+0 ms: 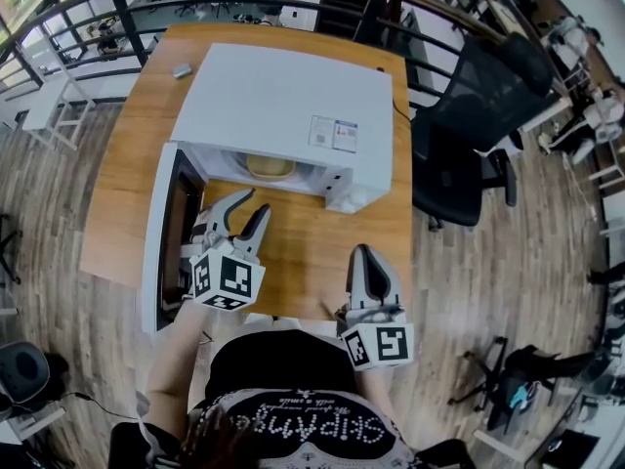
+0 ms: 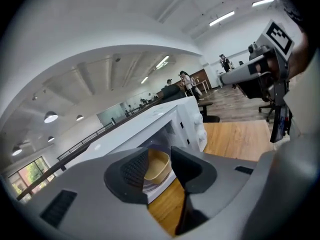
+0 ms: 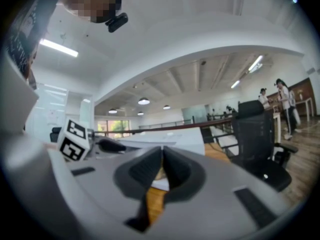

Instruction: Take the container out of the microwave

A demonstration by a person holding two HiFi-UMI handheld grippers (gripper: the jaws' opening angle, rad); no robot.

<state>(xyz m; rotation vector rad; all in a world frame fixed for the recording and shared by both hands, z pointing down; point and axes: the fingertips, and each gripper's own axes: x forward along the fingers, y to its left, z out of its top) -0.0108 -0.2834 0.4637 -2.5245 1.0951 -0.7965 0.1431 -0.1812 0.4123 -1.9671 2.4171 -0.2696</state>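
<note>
"On the wooden table [image 1: 312, 252], what do you log?"

"White microwave [image 1: 283, 106], squarely on the tabletop. Its door [image 1: 166, 233] is swung wide to my left. A label sticker [image 1: 333, 134] sits on its top, near the right front corner. A black office chair [image 1: 469, 135] stands on the floor, right of the table."

"And the container?"

"The tan container [image 2: 157, 171] is inside the cavity, upright on the pale floor of the oven. From the head view only its rim shows under the microwave's front edge. Nothing is touching it."

"Your left gripper?"

"My left gripper [image 1: 252, 206] hangs over the table just before the open cavity, beside the door's inner face, and is tilted to one side. Its jaws are spread wide and the pads grip nothing. In the left gripper view the container shows through the gap between them, but farther in and well clear of both pads. Its marker cube [image 1: 227, 279] rides at the rear, near my body."

"The right one?"

"My right gripper [image 1: 369, 257] is nearer the table's front edge, right of the left one and well short of the microwave. Its jaws are pressed together, only a thin seam between the pads, nothing pinched. It points roughly level toward the microwave's right front corner. Its marker cube [image 1: 379, 344] is close to my waist"
</note>
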